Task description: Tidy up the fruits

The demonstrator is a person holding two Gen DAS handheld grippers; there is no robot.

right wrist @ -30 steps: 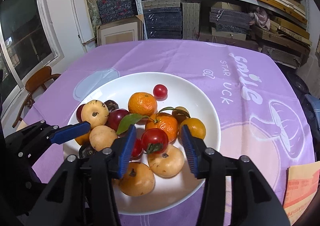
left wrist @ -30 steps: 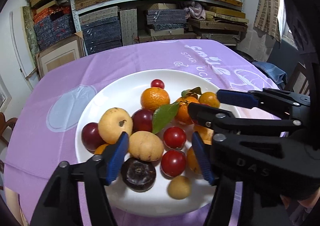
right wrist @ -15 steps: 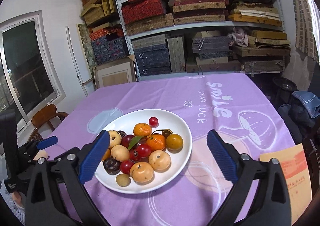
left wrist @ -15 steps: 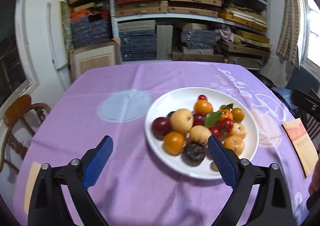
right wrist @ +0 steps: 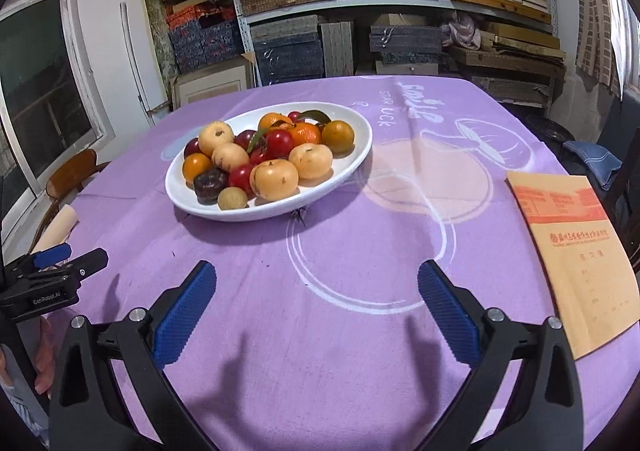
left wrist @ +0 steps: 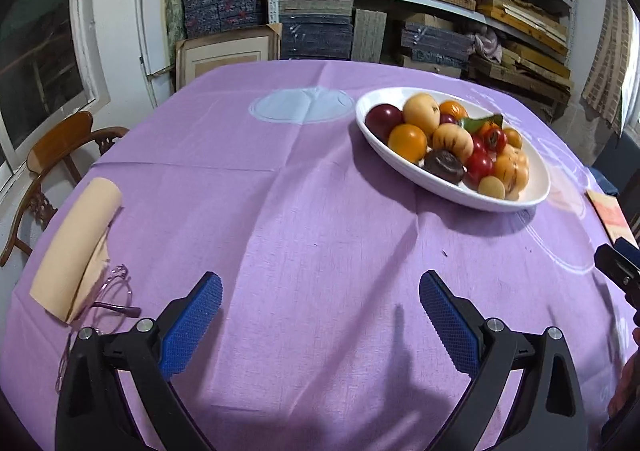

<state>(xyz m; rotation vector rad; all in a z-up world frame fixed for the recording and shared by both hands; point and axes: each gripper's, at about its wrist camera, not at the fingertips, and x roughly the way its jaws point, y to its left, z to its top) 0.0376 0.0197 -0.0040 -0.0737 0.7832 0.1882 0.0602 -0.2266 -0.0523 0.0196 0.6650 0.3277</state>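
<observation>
On the bench, a purple woven cloth [right wrist: 360, 331] bears white print reading "smile" and "STAR UCK". A white oval plate [right wrist: 352, 159] holds the piled fruits [right wrist: 264, 155], smooth and round, orange, red and tan. A tan booklet [right wrist: 580, 251] lies flat to the right. The left tongs [left wrist: 320, 315] and right tongs [right wrist: 316, 307], with ribbed blue pads, have just been opening; both stand spread wide, nothing between them, well apart from the plate.
</observation>
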